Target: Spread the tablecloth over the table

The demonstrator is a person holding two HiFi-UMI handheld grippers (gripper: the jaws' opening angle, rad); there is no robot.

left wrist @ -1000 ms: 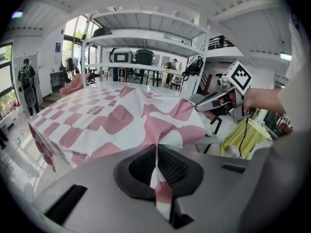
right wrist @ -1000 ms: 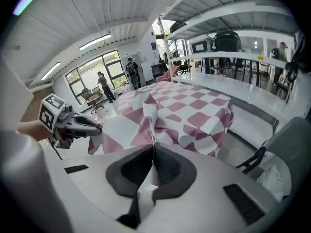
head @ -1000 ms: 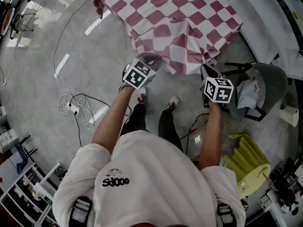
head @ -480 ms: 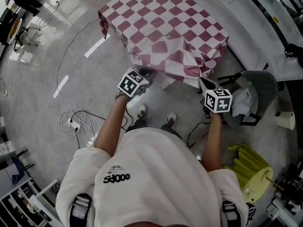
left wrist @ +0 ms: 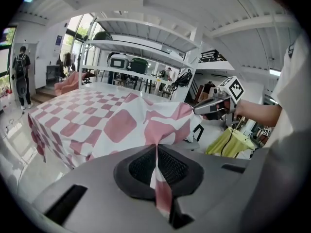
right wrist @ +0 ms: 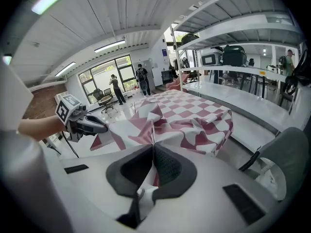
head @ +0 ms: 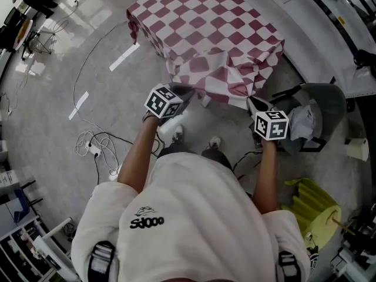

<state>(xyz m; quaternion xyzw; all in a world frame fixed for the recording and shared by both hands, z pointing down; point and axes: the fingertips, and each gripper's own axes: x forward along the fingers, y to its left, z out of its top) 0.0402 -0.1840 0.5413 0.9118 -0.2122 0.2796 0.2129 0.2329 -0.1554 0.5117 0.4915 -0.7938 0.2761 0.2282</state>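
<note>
**Cloth (head: pixel 205 34) held by its near corners, drawn back and up**

Against a second ago, the left tongs (head: pixel 189 91) and right tongs (head: pixel 249 100) sit higher and closer to the person. The cloth's near edge, which then hung lower in front of the legs, comes up with them. The shirt (head: pixel 188 216) now covers most of the lower body, leaving only the shoes (head: pixel 176 135) showing.

The cloth lies over the tabletop, which is hidden beneath it, ahead of the person. Its far part is flat and checkered, and its near edge is rumpled into folds. The left tongs are clamped on the near left corner: in the left gripper view a thin fold of red-and-white fabric runs down between the closed jaws. The right tongs grip the near right corner the same way, with fabric pinched between the pads. Between them the edge seems to sag loosely, though the wide lens makes that hard to judge.

Both forearms (head: pixel 138 157) reach forward, roughly side by side. The tongs point ahead and downward at the cloth with their marker cubes on top. A chair (head: pixel 320 107) stands just right of the right tongs, and cables (head: pixel 94 145) lie on the floor (head: pixel 70 57) to the left.
</note>
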